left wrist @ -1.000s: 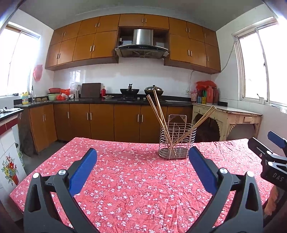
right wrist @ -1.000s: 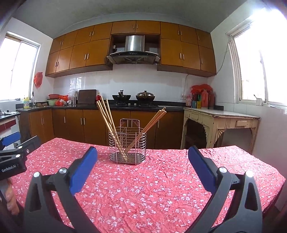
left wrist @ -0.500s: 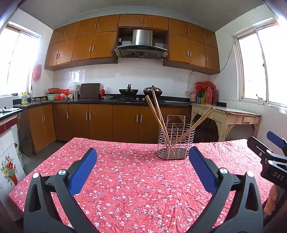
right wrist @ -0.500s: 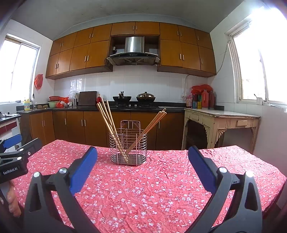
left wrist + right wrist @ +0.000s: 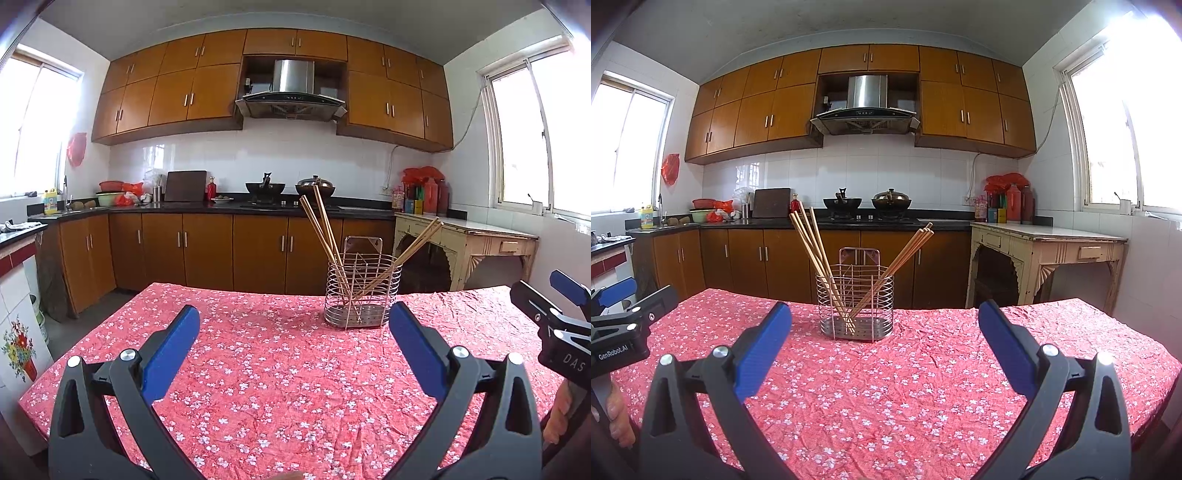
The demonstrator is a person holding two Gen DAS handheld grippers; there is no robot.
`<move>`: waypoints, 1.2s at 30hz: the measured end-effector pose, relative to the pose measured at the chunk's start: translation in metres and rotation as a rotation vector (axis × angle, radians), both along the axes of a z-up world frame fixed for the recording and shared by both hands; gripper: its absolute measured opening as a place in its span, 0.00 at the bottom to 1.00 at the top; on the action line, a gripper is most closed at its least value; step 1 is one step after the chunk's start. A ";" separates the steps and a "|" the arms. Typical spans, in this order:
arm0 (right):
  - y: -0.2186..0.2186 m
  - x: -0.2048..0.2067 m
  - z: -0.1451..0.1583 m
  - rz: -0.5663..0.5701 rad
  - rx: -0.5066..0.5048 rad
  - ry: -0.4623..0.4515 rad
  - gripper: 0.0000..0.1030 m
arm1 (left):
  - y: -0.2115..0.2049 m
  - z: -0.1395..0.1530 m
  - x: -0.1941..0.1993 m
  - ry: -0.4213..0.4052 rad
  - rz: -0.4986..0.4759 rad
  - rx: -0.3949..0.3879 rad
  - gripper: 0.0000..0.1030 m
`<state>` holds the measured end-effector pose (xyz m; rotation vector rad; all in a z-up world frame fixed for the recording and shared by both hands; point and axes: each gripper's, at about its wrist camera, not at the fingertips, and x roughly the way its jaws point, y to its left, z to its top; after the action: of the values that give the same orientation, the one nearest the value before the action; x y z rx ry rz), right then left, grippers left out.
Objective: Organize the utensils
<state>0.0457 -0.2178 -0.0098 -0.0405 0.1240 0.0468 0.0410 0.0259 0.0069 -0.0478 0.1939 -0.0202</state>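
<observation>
Chopsticks (image 5: 827, 266) are leaning in two fans inside the wire holder (image 5: 855, 308), which is standing toward the far side of the table (image 5: 923, 387), so they look sorted already. I am holding the left tool (image 5: 293, 347) and the right tool (image 5: 884, 347) back over the red flowered cloth, both released and gripping nothing (no loose utensil is showing), probably because the job is finishing.

Daylit kitchen: wooden cabinets (image 5: 768, 114), white tiled wall (image 5: 886, 170), windows (image 5: 1115, 122) on both sides.
</observation>
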 end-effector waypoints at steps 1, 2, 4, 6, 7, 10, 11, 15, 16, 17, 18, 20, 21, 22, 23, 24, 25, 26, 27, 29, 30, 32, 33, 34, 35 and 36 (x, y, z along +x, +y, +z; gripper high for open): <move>0.000 0.000 0.000 -0.001 -0.001 0.000 0.96 | 0.000 0.000 0.000 -0.001 0.000 0.000 0.98; 0.000 0.000 0.000 0.000 -0.001 -0.001 0.96 | -0.001 0.000 0.000 -0.001 0.001 -0.001 0.98; 0.000 0.000 0.000 0.000 -0.001 0.000 0.96 | -0.001 0.000 0.001 0.000 0.003 -0.003 0.98; 0.000 0.000 0.000 0.000 0.000 0.000 0.96 | -0.001 0.000 0.001 0.002 0.002 -0.004 0.98; 0.000 0.000 0.000 -0.001 0.000 0.000 0.96 | -0.002 0.000 0.001 0.003 0.002 -0.003 0.98; 0.000 0.000 0.000 0.000 0.000 0.001 0.96 | -0.002 0.000 0.001 0.003 0.003 -0.002 0.98; 0.000 0.000 0.000 -0.001 0.000 0.002 0.96 | -0.002 0.000 0.002 0.003 0.004 -0.002 0.98; -0.001 0.001 0.000 0.001 0.002 0.002 0.96 | -0.002 0.000 0.002 0.003 0.003 -0.004 0.98; -0.001 0.001 0.000 0.000 0.000 0.002 0.96 | -0.002 0.001 0.002 0.004 0.003 -0.004 0.98; -0.001 0.001 0.000 0.000 0.000 0.002 0.96 | -0.002 0.000 0.002 0.003 0.003 -0.003 0.98; -0.001 0.001 0.000 0.001 0.001 0.003 0.96 | -0.002 0.000 0.002 0.003 0.003 -0.003 0.98; -0.002 0.002 0.000 0.003 0.002 0.004 0.96 | -0.002 0.001 0.003 0.006 0.000 -0.002 0.98; -0.001 0.002 0.000 0.003 0.002 0.004 0.96 | -0.002 0.000 0.003 0.006 -0.001 -0.001 0.98; -0.001 0.002 0.000 0.003 0.001 0.004 0.96 | -0.003 0.001 0.003 0.006 0.000 0.000 0.98; -0.001 0.002 0.000 0.002 0.001 0.004 0.96 | -0.003 0.000 0.003 0.006 0.001 0.000 0.98; -0.001 0.001 0.000 0.002 0.001 0.003 0.96 | -0.003 0.000 0.003 0.007 0.004 0.000 0.98; -0.001 0.002 0.000 0.003 0.002 0.005 0.96 | -0.003 0.000 0.004 0.008 0.005 0.000 0.98; -0.001 0.002 0.000 0.003 0.003 0.005 0.96 | -0.003 -0.001 0.004 0.009 0.003 -0.001 0.98; -0.001 0.002 0.000 0.002 0.002 0.005 0.96 | -0.003 -0.001 0.004 0.011 0.002 -0.004 0.98; -0.002 0.002 0.000 0.004 0.003 0.005 0.96 | -0.002 -0.001 0.004 0.011 0.002 -0.005 0.98; -0.002 0.002 -0.001 0.005 0.003 0.006 0.96 | -0.002 -0.001 0.004 0.011 0.002 -0.005 0.98; -0.001 0.002 0.000 0.003 0.001 0.005 0.96 | -0.002 -0.001 0.004 0.011 0.001 -0.004 0.98; -0.001 0.002 0.000 0.003 0.002 0.005 0.96 | -0.002 -0.001 0.005 0.011 0.001 -0.004 0.98; -0.001 0.002 0.000 0.004 0.003 0.006 0.96 | -0.002 -0.001 0.004 0.012 0.001 -0.005 0.98; -0.001 0.002 0.000 0.003 0.003 0.005 0.96 | -0.002 -0.001 0.004 0.011 0.001 -0.005 0.98; -0.001 0.002 0.000 0.003 0.002 0.005 0.96 | -0.002 -0.001 0.004 0.011 0.001 -0.005 0.98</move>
<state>0.0478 -0.2187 -0.0101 -0.0383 0.1290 0.0498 0.0453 0.0235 0.0057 -0.0528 0.2053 -0.0192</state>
